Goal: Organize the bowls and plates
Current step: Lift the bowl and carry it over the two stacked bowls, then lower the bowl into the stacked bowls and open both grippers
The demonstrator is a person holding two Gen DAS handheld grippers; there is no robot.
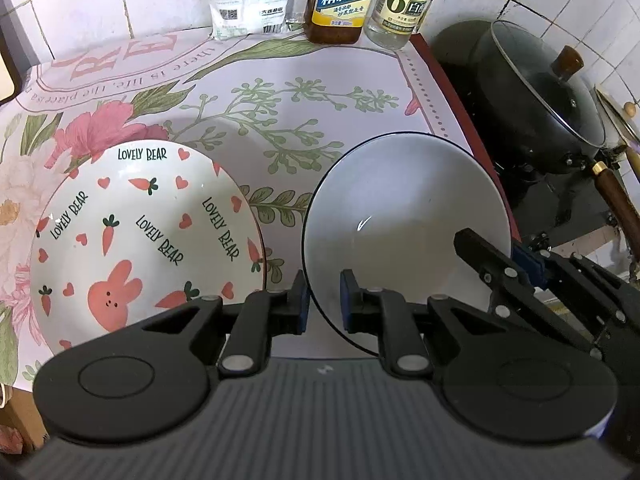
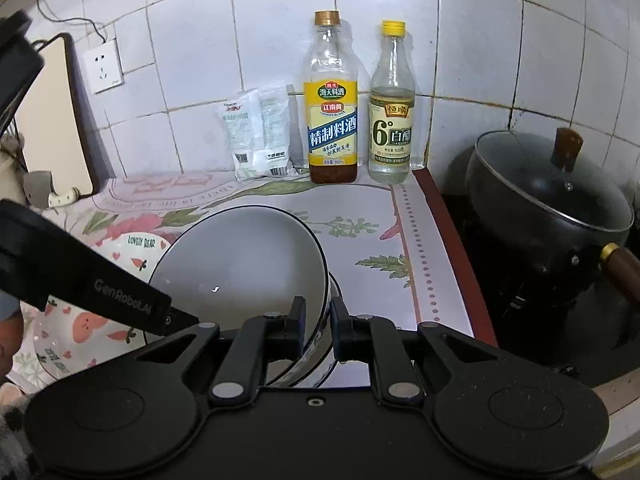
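A plain white bowl with a dark rim [image 1: 404, 216] is held tilted above the floral counter mat. My left gripper [image 1: 323, 304] straddles its near-left rim with a visible gap beside the rim. My right gripper [image 2: 318, 326] is shut on the bowl's right rim [image 2: 240, 268]; it also shows in the left wrist view [image 1: 504, 264]. A second dark-rimmed bowl [image 2: 332, 364] seems to sit just beneath it. A "Lovely Bear" plate [image 1: 144, 236] with carrots and a pink rabbit lies on the mat to the left, also seen in the right wrist view [image 2: 76, 332].
A cooking-wine bottle [image 2: 331, 120], a vinegar bottle [image 2: 392, 120] and a white packet [image 2: 260, 136] stand against the tiled wall. A black lidded pot [image 2: 548, 208] with a wooden handle sits on the stove right of the counter edge [image 2: 452, 248].
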